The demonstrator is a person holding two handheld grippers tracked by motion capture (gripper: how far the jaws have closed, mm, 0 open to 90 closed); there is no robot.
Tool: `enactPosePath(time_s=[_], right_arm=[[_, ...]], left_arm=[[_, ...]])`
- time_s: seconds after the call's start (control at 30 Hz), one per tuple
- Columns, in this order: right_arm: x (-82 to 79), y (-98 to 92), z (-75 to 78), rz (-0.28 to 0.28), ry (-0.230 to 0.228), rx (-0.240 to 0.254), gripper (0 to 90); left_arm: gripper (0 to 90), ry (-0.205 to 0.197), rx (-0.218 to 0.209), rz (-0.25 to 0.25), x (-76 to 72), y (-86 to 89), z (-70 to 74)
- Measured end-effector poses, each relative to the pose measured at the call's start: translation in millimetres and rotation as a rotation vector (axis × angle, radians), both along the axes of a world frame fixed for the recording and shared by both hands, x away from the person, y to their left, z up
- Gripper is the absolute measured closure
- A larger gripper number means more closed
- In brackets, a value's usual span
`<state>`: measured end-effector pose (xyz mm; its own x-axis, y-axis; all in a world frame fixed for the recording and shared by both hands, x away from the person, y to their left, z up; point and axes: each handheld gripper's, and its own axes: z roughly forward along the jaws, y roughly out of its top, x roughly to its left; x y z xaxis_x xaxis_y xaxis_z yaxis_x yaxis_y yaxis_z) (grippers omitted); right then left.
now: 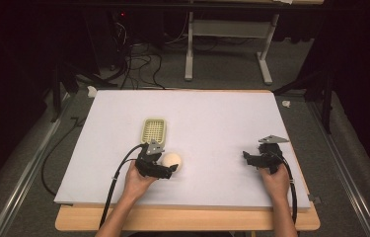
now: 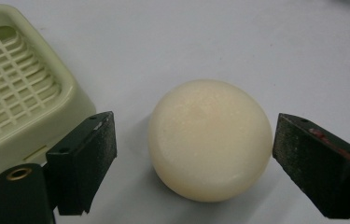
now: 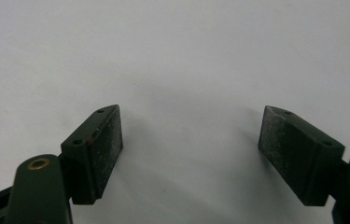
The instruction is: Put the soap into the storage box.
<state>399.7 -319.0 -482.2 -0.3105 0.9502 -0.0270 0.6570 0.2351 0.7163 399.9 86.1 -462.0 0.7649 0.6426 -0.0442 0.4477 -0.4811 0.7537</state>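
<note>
A round cream soap bar (image 1: 172, 159) (image 2: 210, 140) lies on the white table sheet (image 1: 212, 123), just in front of a pale green soap dish (image 1: 154, 130) (image 2: 18, 98) with a grid floor. My left gripper (image 1: 170, 170) (image 2: 193, 163) stands open with the soap between its jaws; the right jaw is at the soap's side and a small gap shows at the left jaw. My right gripper (image 1: 247, 157) (image 3: 191, 149) rests open at the table's right side, with bare sheet between its jaws.
The sheet covers a wooden tabletop (image 1: 187, 219) whose front edge shows near the person's forearms. Cables (image 1: 138, 59) and a table frame (image 1: 227, 44) stand on the floor behind. A cable (image 1: 116, 177) trails from the left gripper.
</note>
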Motion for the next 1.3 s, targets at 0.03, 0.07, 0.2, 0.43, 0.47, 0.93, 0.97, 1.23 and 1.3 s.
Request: enactPosePath(time_s=[0.03, 0.07, 0.2, 0.43, 0.47, 0.93, 0.97, 1.23, 1.3], right_arm=[[0.0, 0.0, 0.0, 0.000, 0.000, 0.000, 22.3], [0.0, 0.0, 0.0, 0.001, -0.001, -0.001, 22.3], [0.0, -0.1, 0.0, 0.001, -0.001, -0.002, 22.4], [-0.1, 0.1, 0.0, -0.001, -0.001, -0.002, 22.4], [-0.1, 0.1, 0.0, -0.001, -0.001, -0.002, 22.3], [-0.2, 0.2, 0.0, 0.000, -0.002, -0.004, 22.4], [-0.2, 0.2, 0.0, 0.000, -0.002, -0.004, 22.4], [-0.2, 0.2, 0.0, 0.000, -0.002, -0.004, 22.3], [-0.2, 0.2, 0.0, 0.000, -0.002, -0.004, 22.4]], left_arm=[[14.4, 0.000, 0.000, 0.000, 0.0, 0.0, 0.0], [14.4, 0.001, 0.010, -0.002, 0.2, -3.1, -2.4], [14.5, -0.001, 0.029, -0.006, 0.5, -6.7, -5.1], [16.1, -0.019, 0.058, -0.007, -0.7, -13.5, -10.9], [16.5, -0.024, 0.067, -0.010, -1.2, -15.2, -12.2], [24.3, -0.021, 0.088, -0.014, -1.4, -18.9, -16.3], [24.4, -0.021, 0.088, -0.014, -1.4, -18.9, -16.3], [24.7, -0.019, 0.078, -0.031, -1.8, -16.7, -16.5], [24.7, -0.021, 0.079, -0.032, -2.3, -16.2, -16.5]])
